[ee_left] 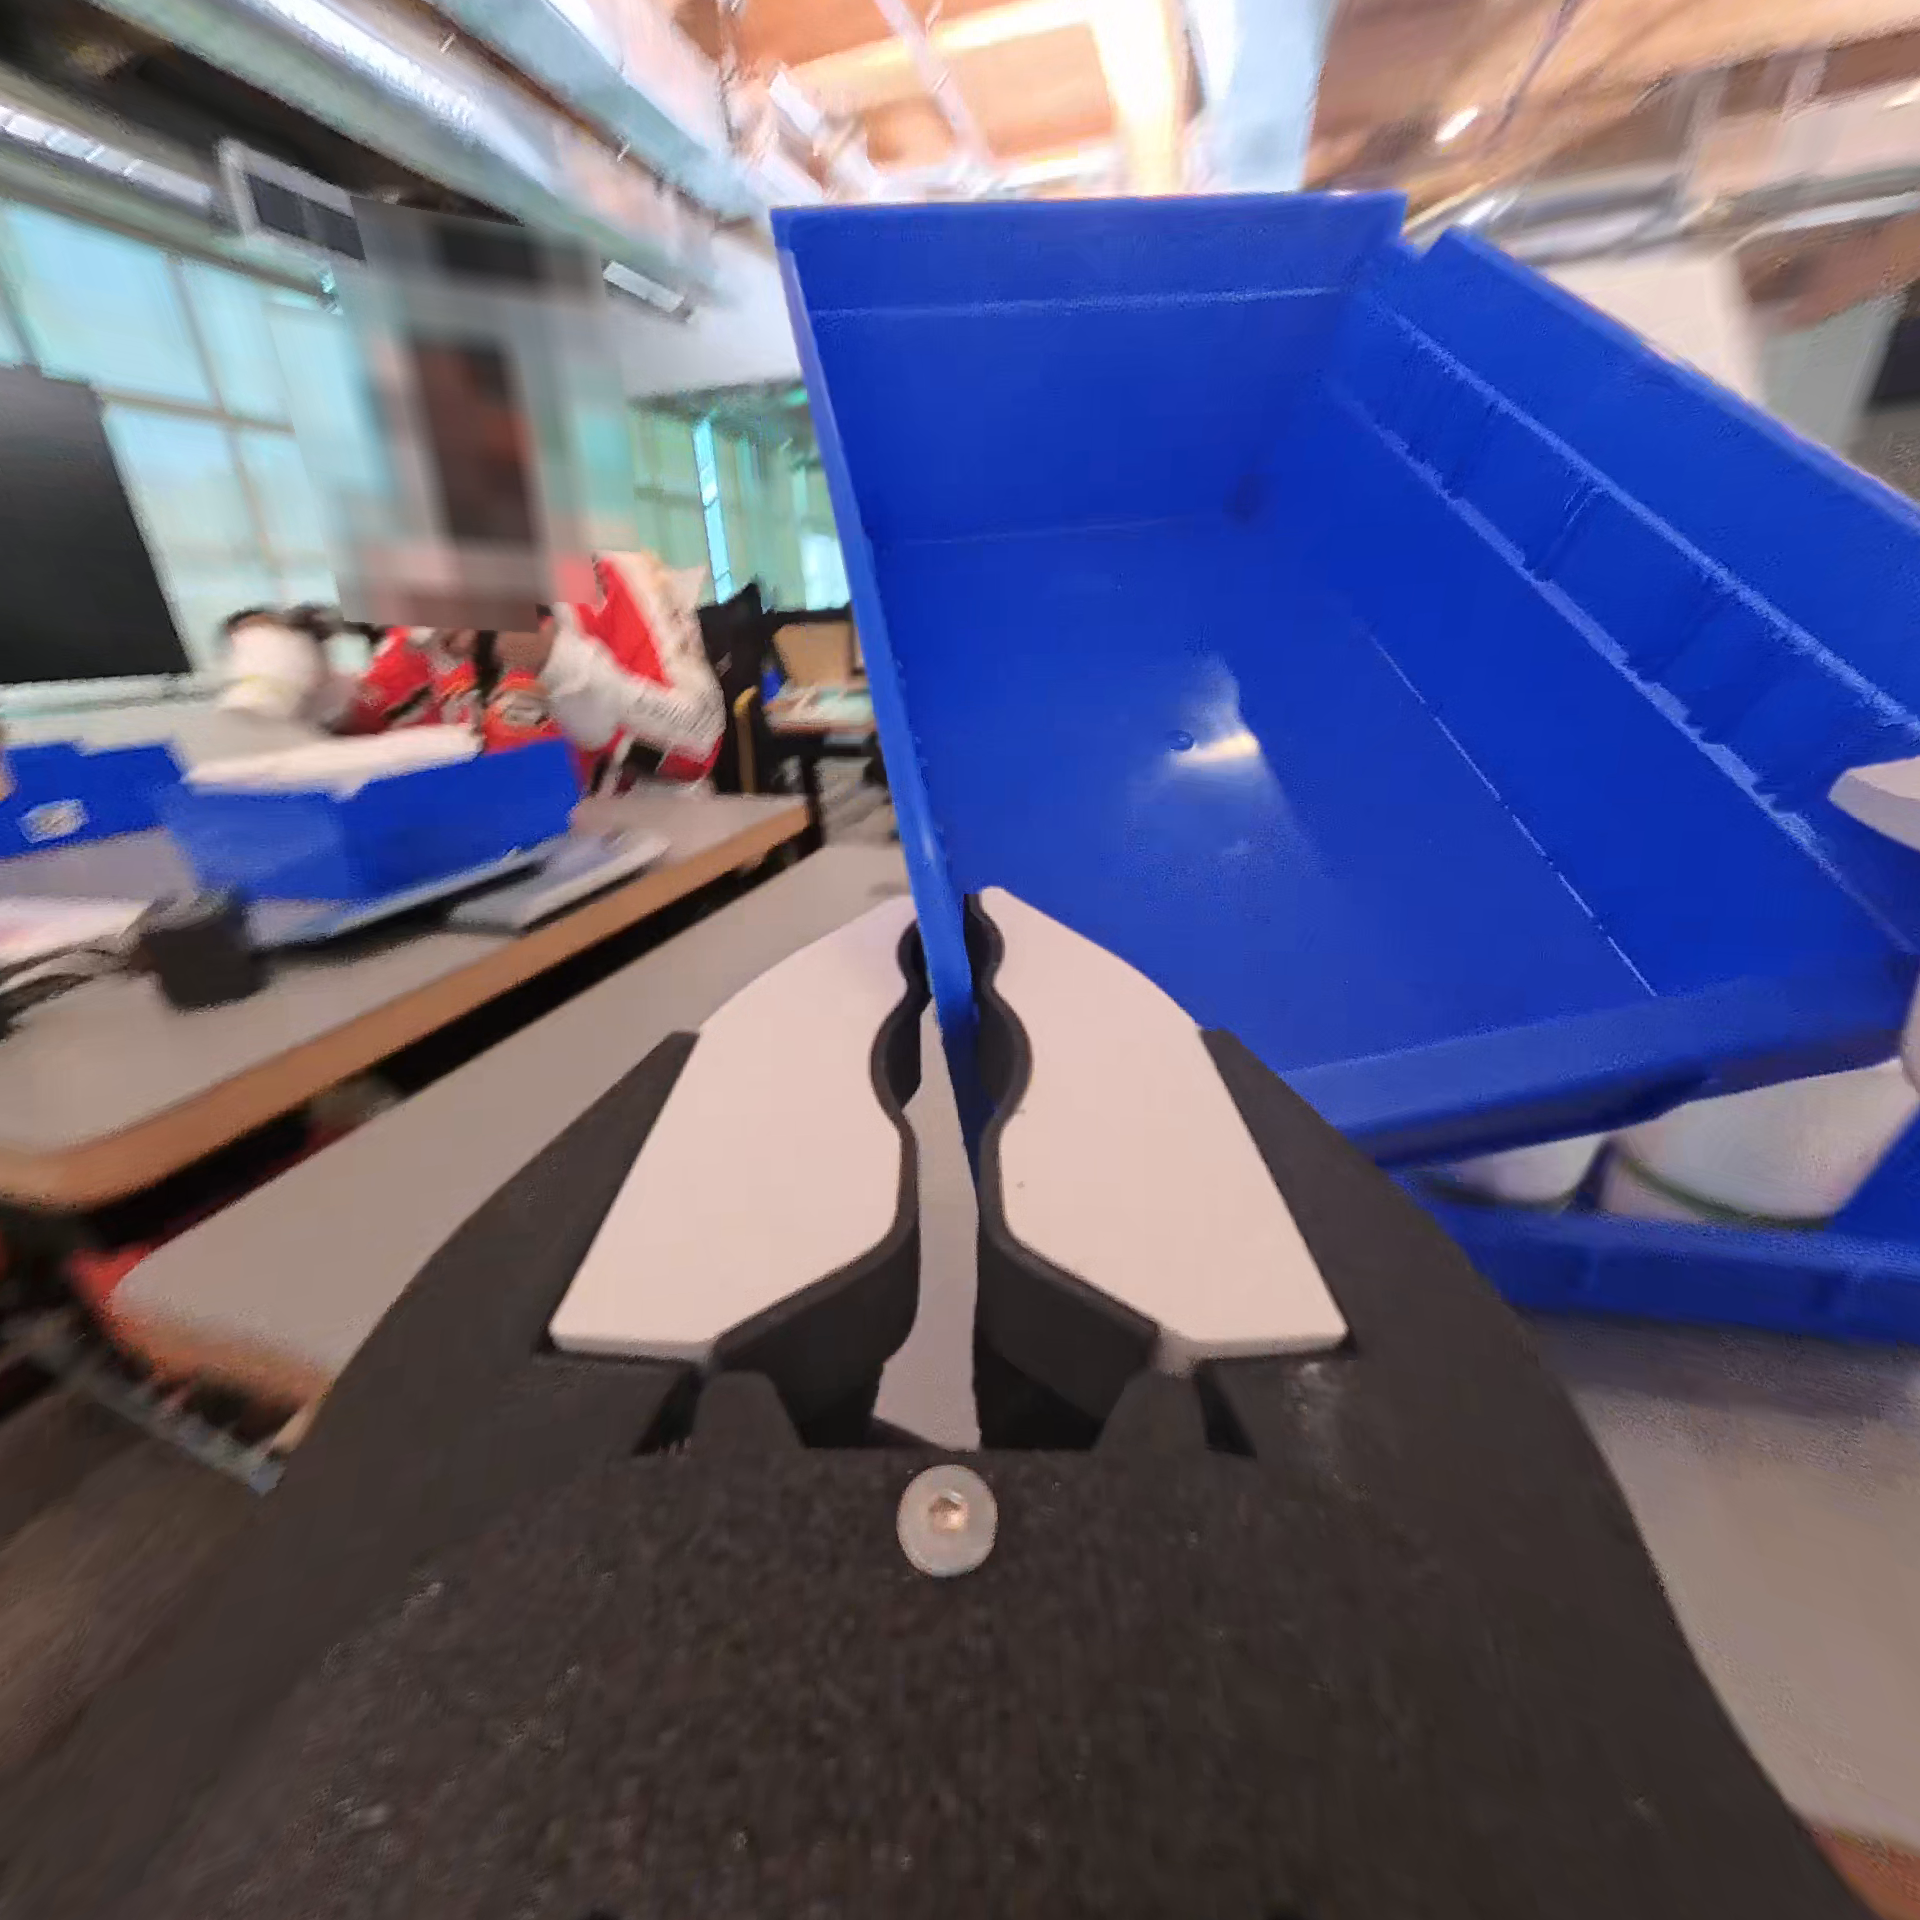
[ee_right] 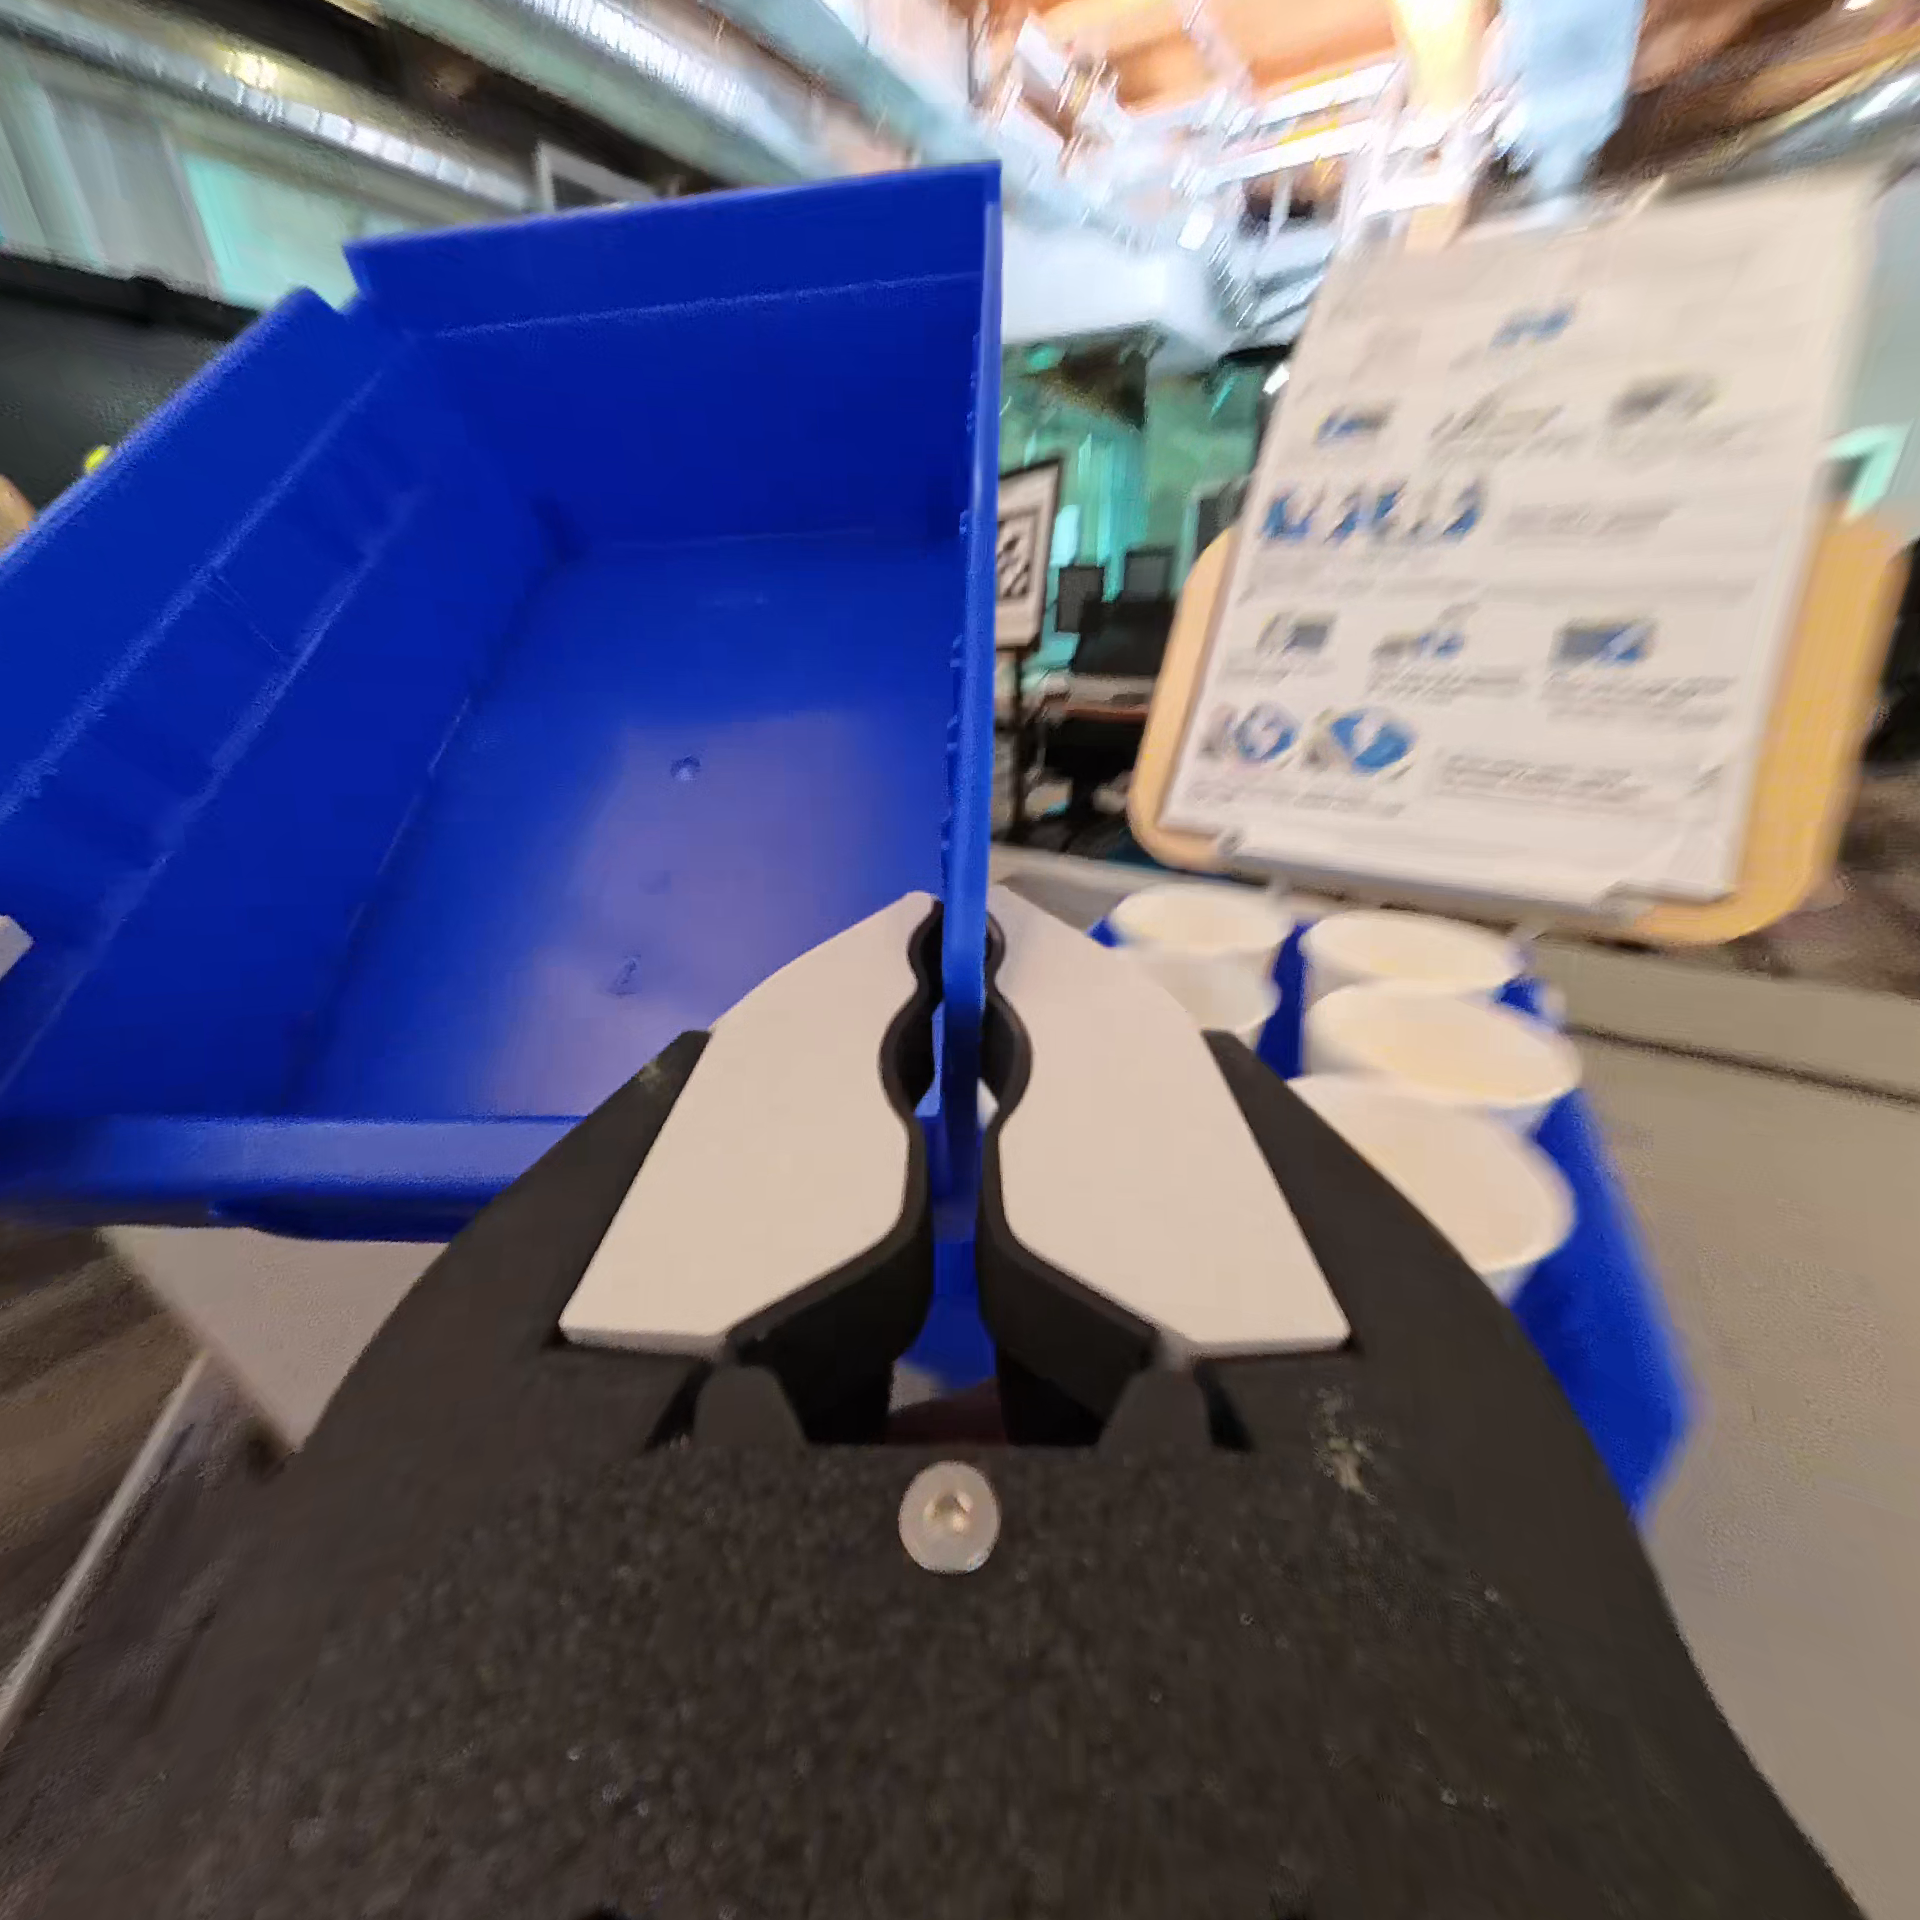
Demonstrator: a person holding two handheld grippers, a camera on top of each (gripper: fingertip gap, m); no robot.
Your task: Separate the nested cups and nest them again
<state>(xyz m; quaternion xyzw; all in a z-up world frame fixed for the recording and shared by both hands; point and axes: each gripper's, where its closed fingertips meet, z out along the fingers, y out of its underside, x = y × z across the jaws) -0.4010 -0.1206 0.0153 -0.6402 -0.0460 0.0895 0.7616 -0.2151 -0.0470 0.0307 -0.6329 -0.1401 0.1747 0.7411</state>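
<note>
While pinching opposite side walls of empty blue bin [ee_left: 1299,675], left gripper [ee_left: 961,935] and right gripper [ee_right: 964,935] tilting it. Lying below, near right: white cups [ee_right: 1423,1049].

Two grippers are showing, the left gripper [ee_left: 951,935] and the right gripper [ee_right: 961,935]. At least four white paper cups [ee_right: 1444,1039] are sitting in a lower blue bin [ee_right: 1621,1340], and one empty blue bin [ee_left: 1299,675] is tilting above.

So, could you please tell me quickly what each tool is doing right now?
Left tool: closed on the empty blue plastic bin's side wall.
Right tool: closed on its opposite wall.
</note>
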